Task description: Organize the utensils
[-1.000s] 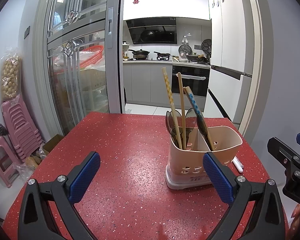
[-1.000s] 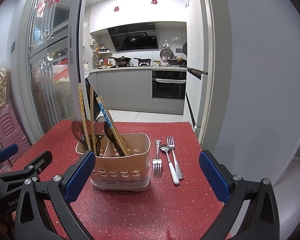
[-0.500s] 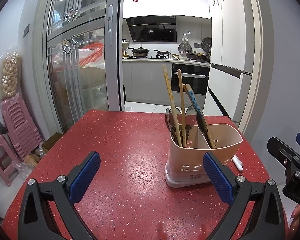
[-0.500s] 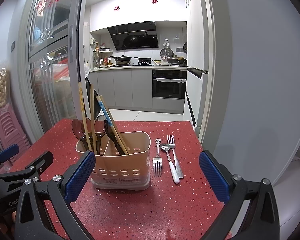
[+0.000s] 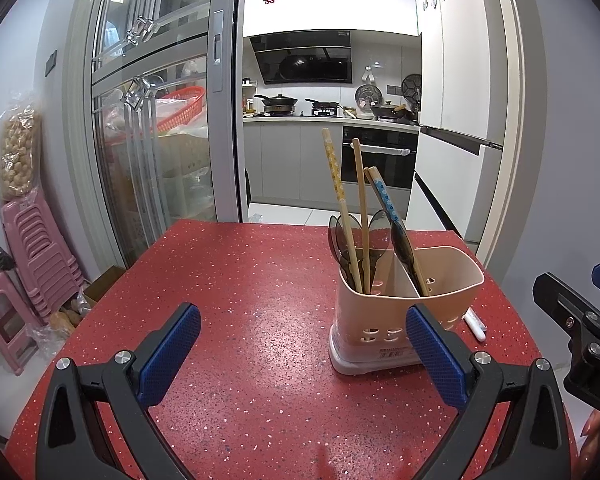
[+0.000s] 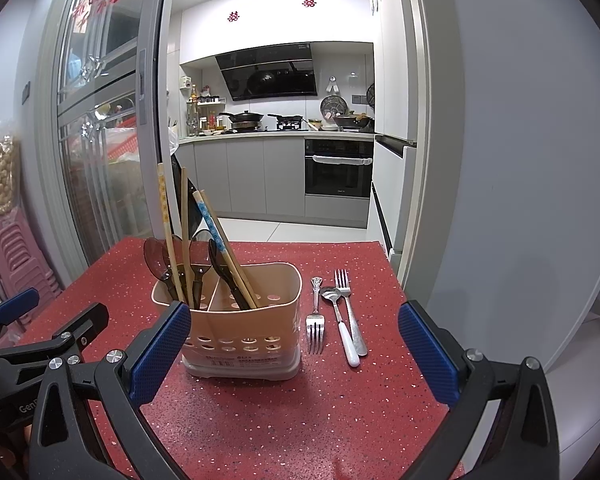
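Note:
A beige slotted utensil holder stands on the red speckled table. It holds several chopsticks and dark plastic spoons. To its right lie a fork, a white-handled spoon and a second fork. My right gripper is open and empty, in front of the holder and forks. My left gripper is open and empty, left of the holder. Only the white spoon handle shows in the left view.
The table's right edge runs beside a white wall and doorframe. A glass sliding door stands to the left. Pink stools are stacked on the floor at the left. A kitchen lies behind the table.
Both views have shifted slightly; the holder sits a little lower and nearer in each. Both grippers stay open and empty.

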Demonstrator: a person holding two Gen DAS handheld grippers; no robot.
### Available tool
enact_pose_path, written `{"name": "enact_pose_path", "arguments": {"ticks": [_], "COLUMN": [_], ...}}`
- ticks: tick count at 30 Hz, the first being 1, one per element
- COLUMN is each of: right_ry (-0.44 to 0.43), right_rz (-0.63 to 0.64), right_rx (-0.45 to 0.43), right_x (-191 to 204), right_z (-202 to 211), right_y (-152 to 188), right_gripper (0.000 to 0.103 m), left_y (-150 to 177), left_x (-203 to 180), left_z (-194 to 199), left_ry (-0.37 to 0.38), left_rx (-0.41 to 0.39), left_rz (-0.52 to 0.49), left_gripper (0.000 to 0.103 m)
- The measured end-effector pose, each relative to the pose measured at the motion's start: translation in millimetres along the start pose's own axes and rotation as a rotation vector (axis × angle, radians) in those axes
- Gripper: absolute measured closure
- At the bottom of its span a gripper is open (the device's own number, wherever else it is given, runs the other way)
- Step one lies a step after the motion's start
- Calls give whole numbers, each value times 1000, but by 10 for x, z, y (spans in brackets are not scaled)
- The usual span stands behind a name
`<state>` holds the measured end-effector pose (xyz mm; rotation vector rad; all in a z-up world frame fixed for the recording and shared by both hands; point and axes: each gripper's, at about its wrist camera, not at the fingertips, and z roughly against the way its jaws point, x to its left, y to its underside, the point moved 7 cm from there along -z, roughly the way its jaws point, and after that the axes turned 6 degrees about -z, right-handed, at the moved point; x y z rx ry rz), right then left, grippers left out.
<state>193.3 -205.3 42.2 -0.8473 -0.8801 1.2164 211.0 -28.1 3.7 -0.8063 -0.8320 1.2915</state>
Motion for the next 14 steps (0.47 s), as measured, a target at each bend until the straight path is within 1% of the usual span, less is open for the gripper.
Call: {"name": "enact_pose_path", "arguments": {"ticks": [14], "right_ry": [1], "right_rz": [0], "right_rx": [1], "right_x": [-1], "right_z": [0], "right_y": [13], "right_gripper": [0], "left_y": [9], "left_x": [-4], "left_z": [-2], "left_ry": [2], "left_rx": [3], "left_rz": [-10], "left_gripper": [0]}}
